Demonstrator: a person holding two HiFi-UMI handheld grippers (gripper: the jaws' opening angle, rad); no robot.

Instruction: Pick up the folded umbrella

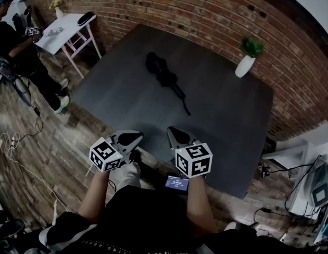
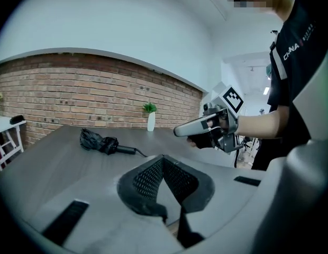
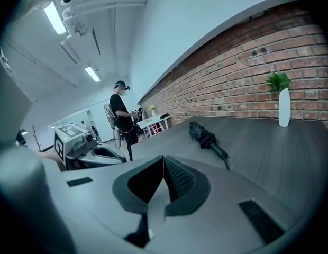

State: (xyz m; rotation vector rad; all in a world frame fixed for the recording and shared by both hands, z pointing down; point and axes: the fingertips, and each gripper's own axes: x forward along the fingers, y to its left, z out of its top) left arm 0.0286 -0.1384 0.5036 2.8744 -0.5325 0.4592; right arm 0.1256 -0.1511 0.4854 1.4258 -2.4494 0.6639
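Note:
The folded black umbrella [image 1: 164, 74] lies on the dark grey table [image 1: 227, 115], its thin handle pointing toward me. It also shows as the umbrella [image 2: 99, 142] in the left gripper view and the umbrella [image 3: 205, 136] in the right gripper view, far ahead of both sets of jaws. My left gripper [image 1: 133, 137] and right gripper [image 1: 174, 133] hover side by side over the table's near edge, well short of the umbrella. Both are shut with nothing between the jaws. Each shows in the other's view: right gripper [image 2: 198, 127], left gripper [image 3: 95, 153].
A white vase with a green plant [image 1: 245, 63] stands at the table's far right by the brick wall [image 1: 206, 15]. A white side table [image 1: 63, 28] and a standing person [image 1: 18, 49] are at the far left. Cables [image 1: 18, 147] lie on the wooden floor.

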